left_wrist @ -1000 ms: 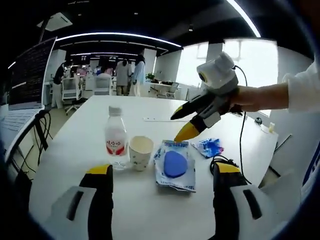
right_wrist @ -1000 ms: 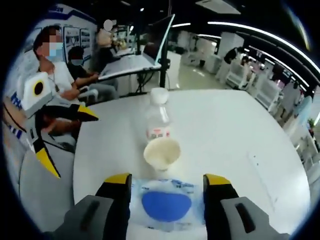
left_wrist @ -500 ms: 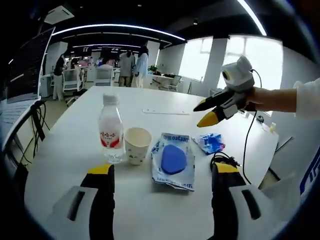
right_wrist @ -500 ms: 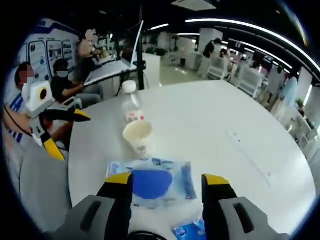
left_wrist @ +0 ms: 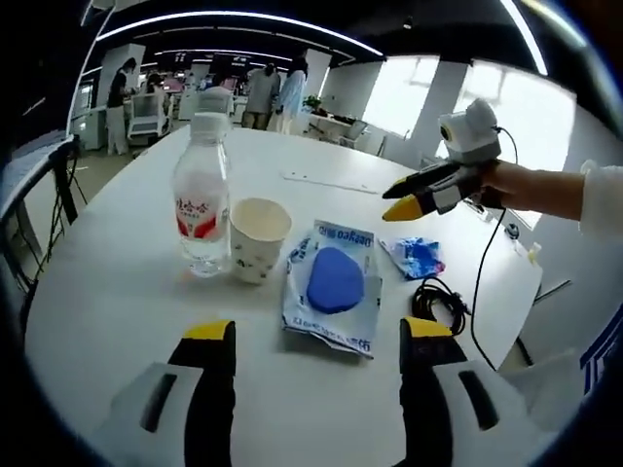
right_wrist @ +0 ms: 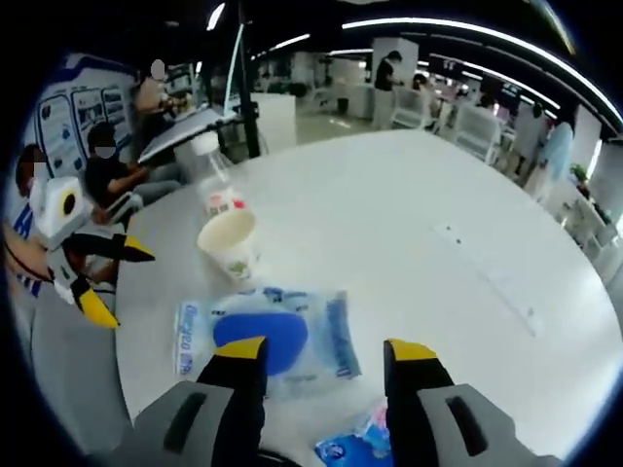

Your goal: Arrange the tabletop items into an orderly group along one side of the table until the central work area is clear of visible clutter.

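Table point(left_wrist: 117, 282): white round top, seen across its width in the left gripper view; bare far half visible in the right gripper view point(right_wrist: 419, 224)
Left gripper point(left_wrist: 318, 336): jaws parted wide, grasping nothing, rising from the bottom of its own view with the packet just beyond them; also seen at the left of the right gripper view point(right_wrist: 112, 282), held off the table edge, tips spread
Right gripper point(right_wrist: 313, 352): jaws released and apart, empty, above the near end of the packet; in the left gripper view point(left_wrist: 399, 202) it hangs in the air above the table, held by a hand point(left_wrist: 511, 187); there its two tips lie close together
Blue-sponge packet point(left_wrist: 333, 287): clear wrapper with a blue oval inside, lying flat near the table's middle, just right of the cup; in the right gripper view point(right_wrist: 268, 334) it sits partly behind the jaws
Water bottle point(left_wrist: 200, 199): upright, red label, white cap, just left of the cup; in the right gripper view point(right_wrist: 219, 190) it stands beyond the cup
Paper cup point(left_wrist: 257, 237): upright, open, between bottle and packet point(right_wrist: 230, 243)
Black cable point(left_wrist: 438, 297): coiled near the table edge, right of the packet
Small blue wrapper point(left_wrist: 414, 257): crumpled, between packet and cable, below the right gripper; its corner shows low in the right gripper view point(right_wrist: 355, 443)
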Action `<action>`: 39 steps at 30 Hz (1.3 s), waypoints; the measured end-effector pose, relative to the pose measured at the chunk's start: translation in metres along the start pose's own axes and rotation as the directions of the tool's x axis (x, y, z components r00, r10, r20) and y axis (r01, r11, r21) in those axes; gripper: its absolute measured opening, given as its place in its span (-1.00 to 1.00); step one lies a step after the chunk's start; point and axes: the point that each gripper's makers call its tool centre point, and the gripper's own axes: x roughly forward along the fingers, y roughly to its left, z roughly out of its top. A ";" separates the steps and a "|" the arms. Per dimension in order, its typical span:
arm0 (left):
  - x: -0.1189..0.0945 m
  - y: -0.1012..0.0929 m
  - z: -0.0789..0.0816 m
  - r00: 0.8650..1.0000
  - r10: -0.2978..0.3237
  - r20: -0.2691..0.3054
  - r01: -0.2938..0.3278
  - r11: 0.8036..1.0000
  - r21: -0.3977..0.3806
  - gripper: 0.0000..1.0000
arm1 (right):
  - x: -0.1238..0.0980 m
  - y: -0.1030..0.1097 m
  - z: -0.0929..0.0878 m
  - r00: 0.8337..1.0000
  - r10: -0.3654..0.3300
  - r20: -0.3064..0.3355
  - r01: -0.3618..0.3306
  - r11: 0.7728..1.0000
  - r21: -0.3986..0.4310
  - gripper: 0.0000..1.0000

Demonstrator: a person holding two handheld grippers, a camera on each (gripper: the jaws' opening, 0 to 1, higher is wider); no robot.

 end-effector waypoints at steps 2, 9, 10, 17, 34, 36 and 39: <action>0.005 -0.002 -0.007 1.000 0.000 -0.024 0.000 1.000 0.010 0.38 | 0.006 -0.003 -0.002 1.000 0.009 0.003 -0.009 1.000 0.016 -0.08; 0.026 -0.002 -0.031 0.991 -0.003 -0.130 -0.010 0.995 -0.098 0.27 | 0.031 -0.018 -0.025 1.000 0.020 -0.008 -0.020 0.999 0.046 -0.29; 0.029 0.000 -0.031 0.992 0.001 -0.126 -0.013 0.996 -0.094 0.25 | 0.035 -0.022 -0.029 1.000 0.022 -0.014 -0.021 0.997 0.076 -0.30; 0.043 0.001 -0.044 0.986 0.009 -0.164 -0.041 0.981 -0.192 0.09 | 0.052 -0.022 -0.048 0.997 0.053 -0.062 -0.047 0.994 0.101 -0.27; 0.056 0.001 -0.048 0.981 -0.023 -0.195 -0.039 0.949 -0.312 -0.94 | 0.051 0.004 -0.047 0.989 0.149 0.011 -0.148 0.969 0.199 -1.00; 0.053 0.002 -0.045 0.981 -0.019 -0.194 -0.043 0.949 -0.312 -1.00 | 0.045 0.006 -0.048 0.989 0.148 0.018 -0.149 0.969 0.199 -1.00; 0.049 0.003 -0.038 0.983 -0.015 -0.184 -0.040 0.957 -0.288 -1.00 | 0.034 0.008 -0.053 0.989 0.147 0.027 -0.150 0.968 0.203 -1.00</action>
